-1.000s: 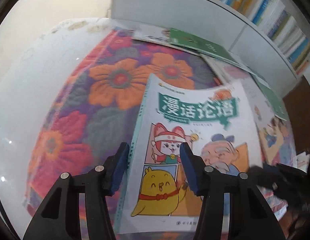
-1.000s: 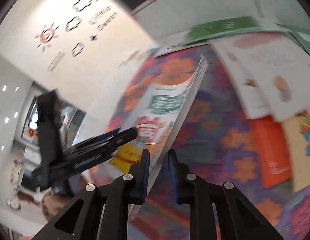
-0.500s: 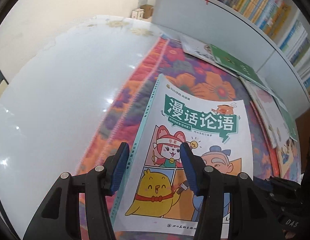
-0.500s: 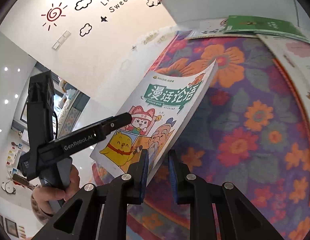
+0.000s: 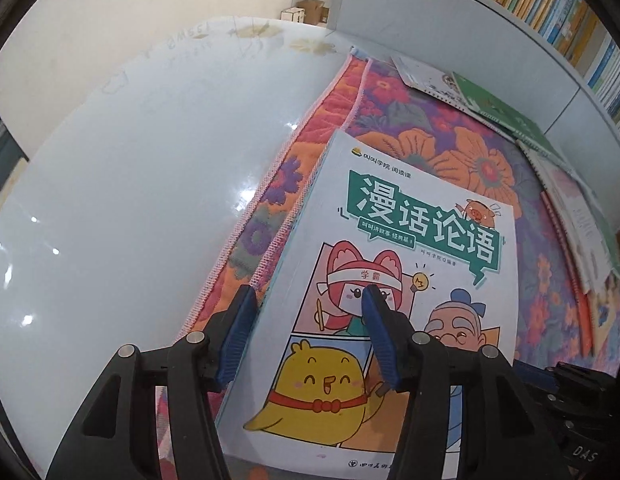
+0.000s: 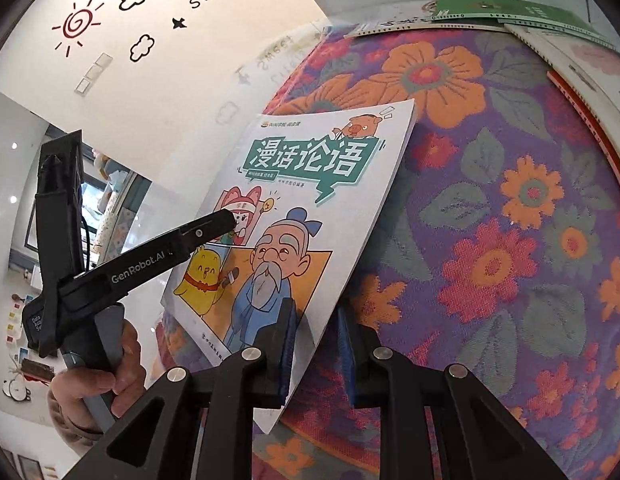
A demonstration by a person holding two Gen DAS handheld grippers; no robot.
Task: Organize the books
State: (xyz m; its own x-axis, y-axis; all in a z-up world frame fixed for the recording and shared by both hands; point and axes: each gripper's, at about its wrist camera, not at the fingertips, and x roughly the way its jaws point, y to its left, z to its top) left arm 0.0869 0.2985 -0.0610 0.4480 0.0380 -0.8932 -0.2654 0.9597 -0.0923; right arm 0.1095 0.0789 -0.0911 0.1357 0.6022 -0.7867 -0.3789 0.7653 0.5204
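1. Opening at this moment, the left claw [image 5: 308, 332] spreads its blue pads [image 5: 239, 330] around the spine side of the comic book [image 5: 394, 280]. One pad stands off the outer edge and the other lies over the cover, so this side reads as released.
2. Right claw [image 6: 312, 344]: clenched on the book's lower right corner, one pad on the cover and one beneath. The page edge runs up between them.
3. Comic book: cover up, tilted, its far corner down near the floral cloth [image 6: 510, 200] at the cloth's left border, beside the bare white table [image 5: 130, 180].
4. Change from the earlier frames: the left claw held the spine narrower a second ago. The book has come lower and nearer the cloth's edge, and the wall [image 6: 170, 60] and table fill more of the left view.
5. Judgement: the book is being set down. The right claw's grip alone now carries it.
6. Surroundings: other books, among them a green one [image 5: 498, 108], lie along the cloth's far side below a bookshelf [image 5: 550, 8].
7. A hand [image 6: 98, 384] grips the left handle.
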